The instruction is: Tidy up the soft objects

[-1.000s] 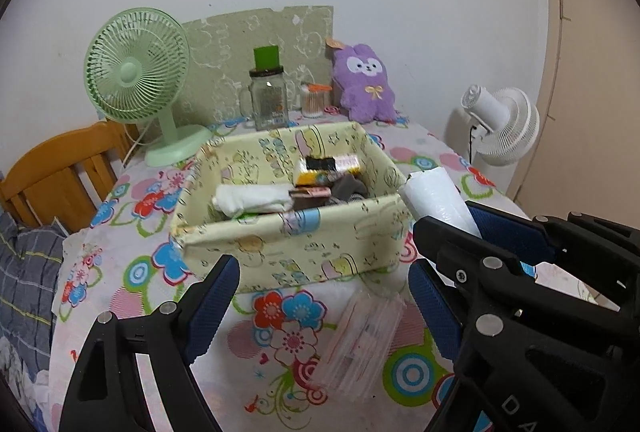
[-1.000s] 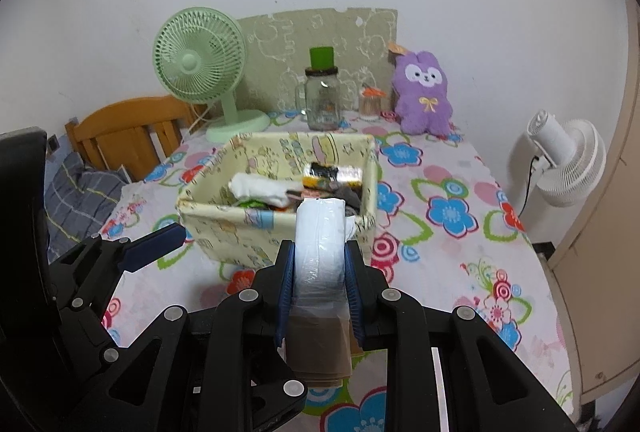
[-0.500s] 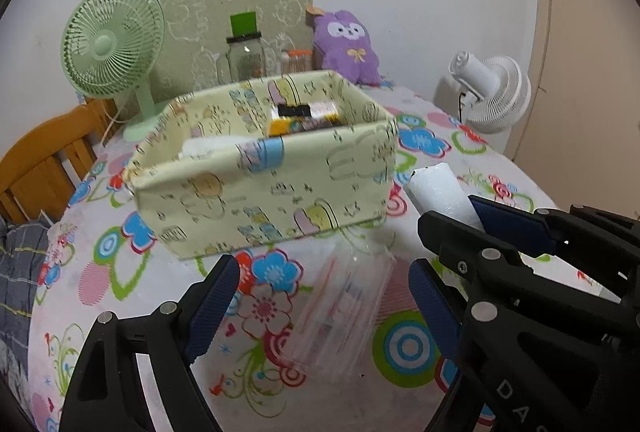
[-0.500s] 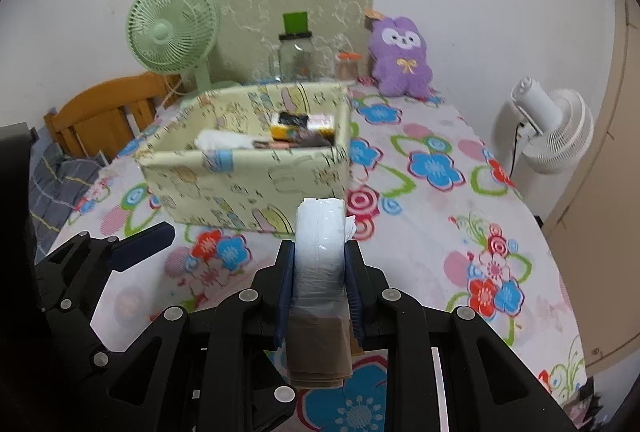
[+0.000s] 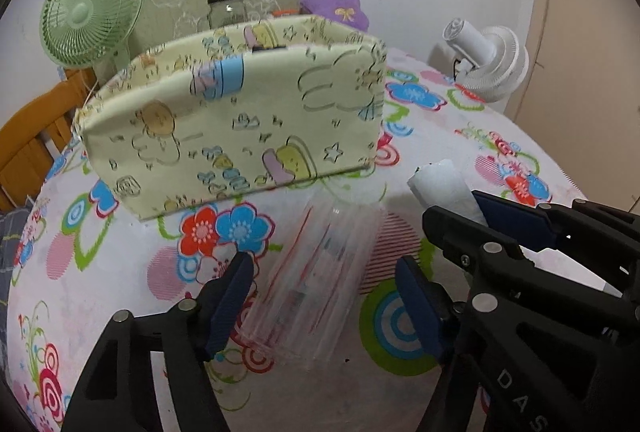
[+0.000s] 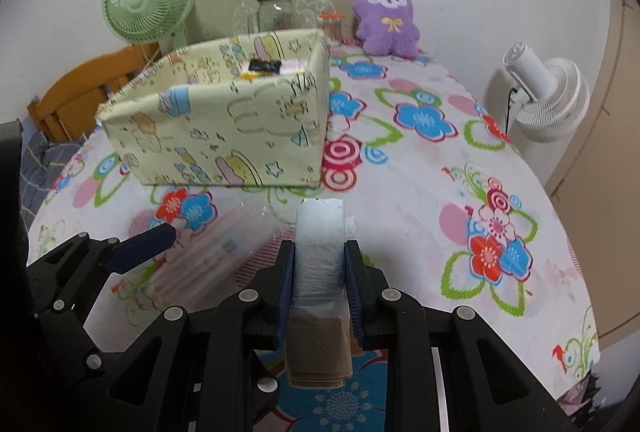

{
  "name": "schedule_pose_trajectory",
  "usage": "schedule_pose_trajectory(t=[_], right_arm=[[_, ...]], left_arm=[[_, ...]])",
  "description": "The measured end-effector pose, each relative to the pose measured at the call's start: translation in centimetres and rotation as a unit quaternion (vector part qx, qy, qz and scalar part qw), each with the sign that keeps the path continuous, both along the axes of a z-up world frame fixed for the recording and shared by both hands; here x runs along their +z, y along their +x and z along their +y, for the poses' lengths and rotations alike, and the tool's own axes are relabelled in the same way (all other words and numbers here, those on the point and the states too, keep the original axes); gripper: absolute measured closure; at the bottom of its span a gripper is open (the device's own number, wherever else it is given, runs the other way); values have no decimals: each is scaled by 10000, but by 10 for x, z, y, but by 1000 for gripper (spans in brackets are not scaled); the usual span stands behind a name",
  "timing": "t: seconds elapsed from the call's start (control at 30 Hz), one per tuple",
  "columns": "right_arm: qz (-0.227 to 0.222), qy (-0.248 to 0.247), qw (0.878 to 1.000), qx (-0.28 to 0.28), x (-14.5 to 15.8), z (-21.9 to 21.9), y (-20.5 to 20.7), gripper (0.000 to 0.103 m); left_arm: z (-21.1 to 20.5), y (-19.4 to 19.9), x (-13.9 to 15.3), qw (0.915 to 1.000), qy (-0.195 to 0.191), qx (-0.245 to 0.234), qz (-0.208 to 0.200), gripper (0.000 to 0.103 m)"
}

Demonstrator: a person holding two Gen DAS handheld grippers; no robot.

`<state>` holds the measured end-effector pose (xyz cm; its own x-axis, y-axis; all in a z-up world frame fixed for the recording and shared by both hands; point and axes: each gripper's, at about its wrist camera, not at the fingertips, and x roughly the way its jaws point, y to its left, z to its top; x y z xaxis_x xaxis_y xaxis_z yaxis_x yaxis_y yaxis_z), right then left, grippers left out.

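Clear plastic bag pack point(image 5: 316, 288) lies flat on surface point(image 5: 120, 272) before fabric bin point(image 5: 240, 112), straddled by left gripper point(image 5: 324, 296), fingers apart, just been closing. White roll point(image 6: 320, 244) clamped by right gripper point(image 6: 320, 284). Risk: slick film slips, only top layer pinched.

- The left gripper point(image 5: 324, 298) tilts downward, its blue-padded jaws apart after just closing partway, with a clear bag lying between them.
- The right gripper point(image 6: 320, 286) tilts downward beside it, jaws clamped on a white roll.
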<state>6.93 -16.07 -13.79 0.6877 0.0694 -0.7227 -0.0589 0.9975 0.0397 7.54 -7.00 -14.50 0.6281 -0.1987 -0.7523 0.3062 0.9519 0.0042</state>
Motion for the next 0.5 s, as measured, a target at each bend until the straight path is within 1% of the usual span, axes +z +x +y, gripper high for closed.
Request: schedule_pose_trajectory(t=[0.03,0.1,0.13,0.17,0.3,0.37,0.4,0.47,0.5], right_arm=[[35,11,10000,-9,-2,0,1,76],[72,22,10000,-13,-5,-1,3,76],[83,18,10000,-16,-6,-1,4,76],[97,13,10000,-17,-7,-1,5,76],[158,38,9999,-17,-10,0,9,76],[155,27,9999,-15,-10,0,10,76],[155,30,9999,-12,-9,1,10,76],[149,39,9999,-2,-8,2,11,76],[137,36,9999,1,-7,3,11,76]], left_arm=[[0,1,-2,10000,6,25,37,38],[0,1,-5,10000,-8,10,86,44],[0,2,-7,9999,-25,6,115,52],[0,2,-8,9998,-55,-13,172,56],[1,2,-8,9997,-123,-76,192,64],[2,3,-7,9997,-135,-81,209,70],[2,4,-7,9996,-157,-84,227,72],[4,3,-5,9994,-210,-93,256,78],[4,3,-3,9994,-220,-85,253,79]])
